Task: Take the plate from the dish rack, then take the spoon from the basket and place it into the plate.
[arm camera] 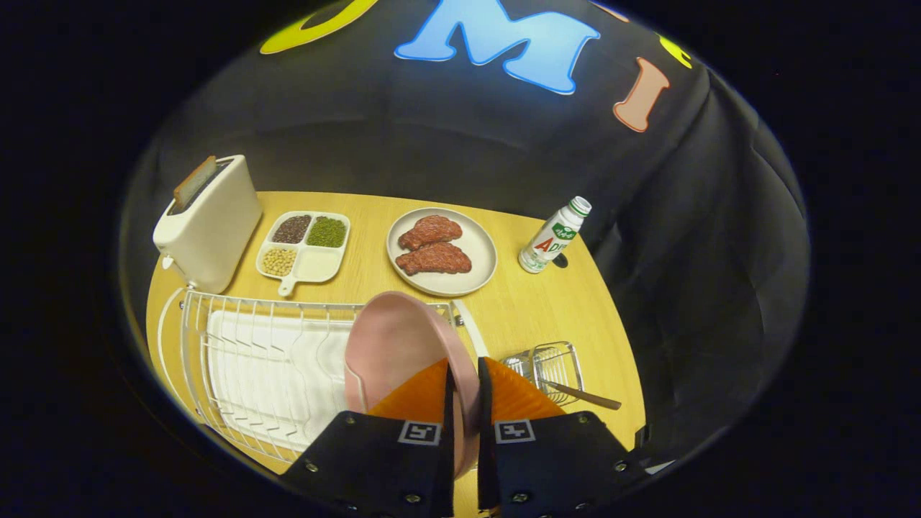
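Wooden table [532, 302] against black cloth wall, claw [464, 388] clamped on pink plate [396, 345] over white dish rack [252, 360]

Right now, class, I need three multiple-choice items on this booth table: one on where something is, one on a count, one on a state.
1. Where is the spoon?
A. in the wire basket beside the fingers
B. on the grey plate
C. in the toaster

2. How many pieces of meat lie on the grey plate?
A. one
B. two
C. four

3. What is the gripper doing?
A. open over the bottle
B. shut on the pink plate
C. shut on the spoon

Answers:
1 A, its handle sticks out of the basket toward the table edge.
2 B, two reddish pieces lie side by side.
3 B, both fingers press the pink plate's rim, the plate standing on edge above the dish rack.
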Demonstrator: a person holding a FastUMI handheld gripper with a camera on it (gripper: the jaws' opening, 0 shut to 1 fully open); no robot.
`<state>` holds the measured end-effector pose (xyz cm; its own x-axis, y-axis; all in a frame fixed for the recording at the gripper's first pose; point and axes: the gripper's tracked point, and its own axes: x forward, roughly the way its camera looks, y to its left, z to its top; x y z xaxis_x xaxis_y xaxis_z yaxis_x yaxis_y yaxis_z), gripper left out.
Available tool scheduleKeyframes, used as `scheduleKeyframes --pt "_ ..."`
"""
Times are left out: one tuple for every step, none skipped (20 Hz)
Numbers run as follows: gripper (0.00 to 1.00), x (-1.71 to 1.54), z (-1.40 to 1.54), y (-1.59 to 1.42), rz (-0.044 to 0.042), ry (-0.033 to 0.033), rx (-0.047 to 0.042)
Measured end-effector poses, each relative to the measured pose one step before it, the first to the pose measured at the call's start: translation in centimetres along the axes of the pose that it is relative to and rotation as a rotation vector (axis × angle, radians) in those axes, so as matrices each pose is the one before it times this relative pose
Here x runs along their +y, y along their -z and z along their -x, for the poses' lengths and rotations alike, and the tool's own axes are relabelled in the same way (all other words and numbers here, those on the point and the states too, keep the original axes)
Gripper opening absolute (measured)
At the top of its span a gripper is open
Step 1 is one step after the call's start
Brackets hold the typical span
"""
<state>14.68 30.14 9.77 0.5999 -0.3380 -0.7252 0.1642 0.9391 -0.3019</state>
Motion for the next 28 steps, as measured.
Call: scheduleKeyframes --pt "0.12 0.202 0.371 -0.002 0.01101 0.00742 0.00663" --pt "0.12 0.171 0.035 -0.222 0.00683 0.00585 0.0025" --pt "0.12 0.142 0.263 -0.003 0.00746 0.00267 0.01538" --pt "0.12 0.011 0.112 -0.131 0.00098 0.00579 0.00589" --pt "0.12 -0.171 0.134 -0.268 0.00008 0.00374 0.00498" --pt "0.12 -0.186 0.169 -0.166 0.00808 0.00671 0.00169" --pt "0.12 -0.293 0.23 -0.293 -0.00164 0.00914 -0.00075" --pt "0.12 -0.243 0.179 -0.119 0.00267 0.00892 0.00381" --pt "0.12 -0.069 0.203 -0.076 0.00324 -0.00095 0.00477" --pt "0.12 -0.163 0.123 0.001 0.00445 0.00386 0.00083" --pt "0.12 -0.102 0.065 -0.213 0.01109 -0.00035 -0.00286" --pt "0.12 -0.39 0.089 -0.168 0.01619 0.00593 -0.0095" --pt "0.12 -0.318 0.172 -0.458 0.00392 -0.00468 -0.01139" --pt "0.12 -0.24 0.173 -0.433 -0.00325 -0.00658 -0.00417" --pt "0.12 -0.269 0.387 -0.605 -0.01565 -0.00929 -0.00259" --pt "0.12 -0.158 0.316 -0.418 -0.00861 -0.01313 -0.00269" --pt "0.12 -0.304 0.448 -0.649 -0.00256 -0.00986 -0.0088" --pt "0.12 -0.455 0.507 -0.646 -0.00028 -0.00756 -0.01387" --pt "0.12 -0.292 0.576 -0.653 -0.00147 -0.0133 -0.01367" --pt "0.12 -0.18 0.57 -0.463 -0.00791 -0.02101 -0.01017" --pt "0.12 -0.193 0.64 -0.373 -0.01329 -0.02377 -0.00658" --pt "0.12 -0.333 0.538 -0.082 -0.01549 -0.02013 -0.00311" --pt "0.12 -0.471 0.592 0.044 -0.01003 -0.01617 0.00011" --pt "0.12 -0.512 0.454 0.235 -0.0113 -0.01533 -0.00045" --pt "0.12 -0.433 0.626 0.172 -0.0132 -0.01968 -0.00617" --pt "0.12 -0.681 0.644 0.547 -0.00793 -0.01696 -0.00052" --pt "0.12 -0.536 0.521 0.549 -0.01578 -0.01509 0.00471" --pt "0.12 -0.451 0.466 0.713 -0.02046 -0.02321 0.00649"
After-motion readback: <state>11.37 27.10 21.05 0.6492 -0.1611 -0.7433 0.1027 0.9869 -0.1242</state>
